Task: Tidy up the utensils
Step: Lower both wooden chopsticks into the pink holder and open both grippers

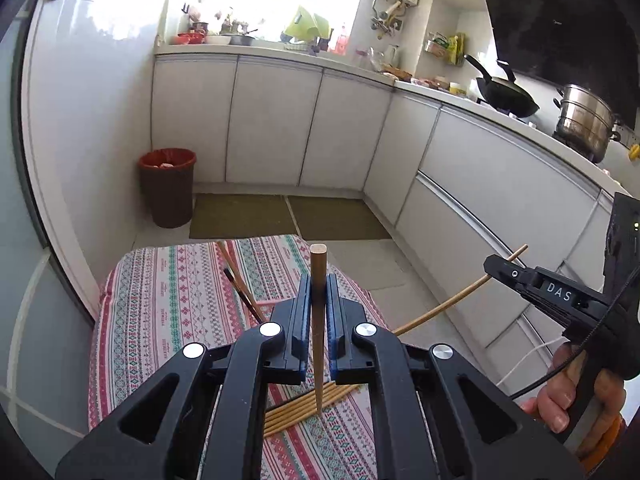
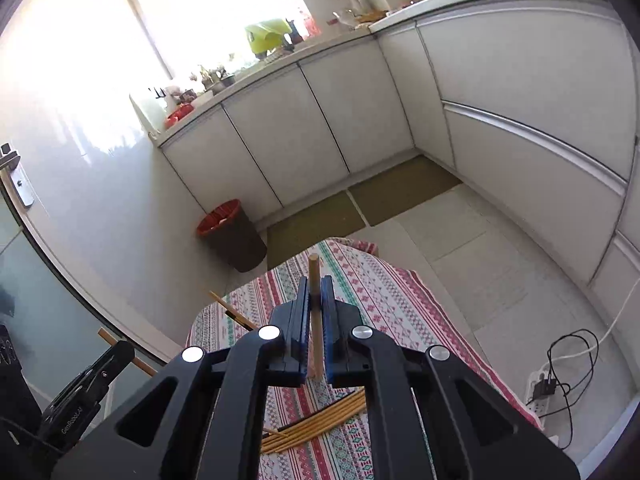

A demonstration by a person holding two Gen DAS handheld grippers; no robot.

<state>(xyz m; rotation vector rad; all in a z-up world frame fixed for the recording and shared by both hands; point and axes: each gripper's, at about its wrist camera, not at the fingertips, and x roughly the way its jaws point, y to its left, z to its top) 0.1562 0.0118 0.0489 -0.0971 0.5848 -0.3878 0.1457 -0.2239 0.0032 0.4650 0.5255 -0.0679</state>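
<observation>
Left wrist view shows the left gripper clamped tight on one wooden chopstick, held upright above the patterned tabletop; the right gripper likewise pinches a second chopstick well clear of the cloth. A bundle of chopsticks lies below, and a darker pair sits apart further back. Judged from this, both sticks should be turned parallel to the bundle, lowered until just beside it, tips matched, then freed without scattering the rest.
</observation>
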